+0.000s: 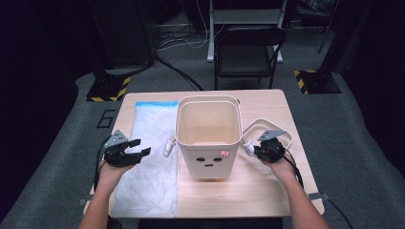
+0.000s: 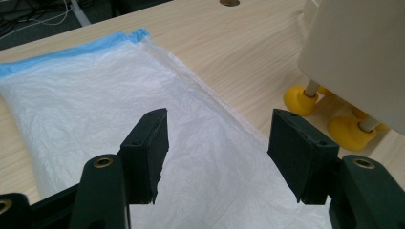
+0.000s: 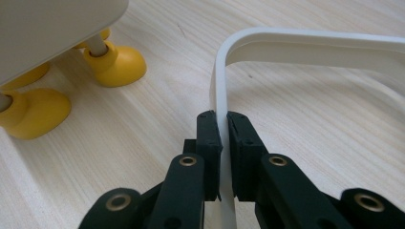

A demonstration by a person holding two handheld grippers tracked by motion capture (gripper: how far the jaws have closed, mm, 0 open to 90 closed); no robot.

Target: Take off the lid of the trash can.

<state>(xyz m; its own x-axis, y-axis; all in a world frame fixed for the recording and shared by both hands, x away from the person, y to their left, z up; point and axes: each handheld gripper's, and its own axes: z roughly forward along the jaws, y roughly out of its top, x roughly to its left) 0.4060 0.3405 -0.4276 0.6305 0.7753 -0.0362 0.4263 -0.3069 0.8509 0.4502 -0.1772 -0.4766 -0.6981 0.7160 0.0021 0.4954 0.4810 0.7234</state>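
A cream bin with a small face on its front stands mid-table on yellow feet. To its left a white plastic bag with a blue top edge lies flat. My left gripper hovers open over the bag's left side; in the left gripper view the jaws stand wide apart above the bag, with the bin at the right. A white rounded ring frame lies right of the bin. My right gripper is shut on the ring's near bar.
The wooden table has bare room in front of the bin and at the right front. Behind the table stands a black folding chair. Cables and yellow-black striped stand bases sit on the grey floor.
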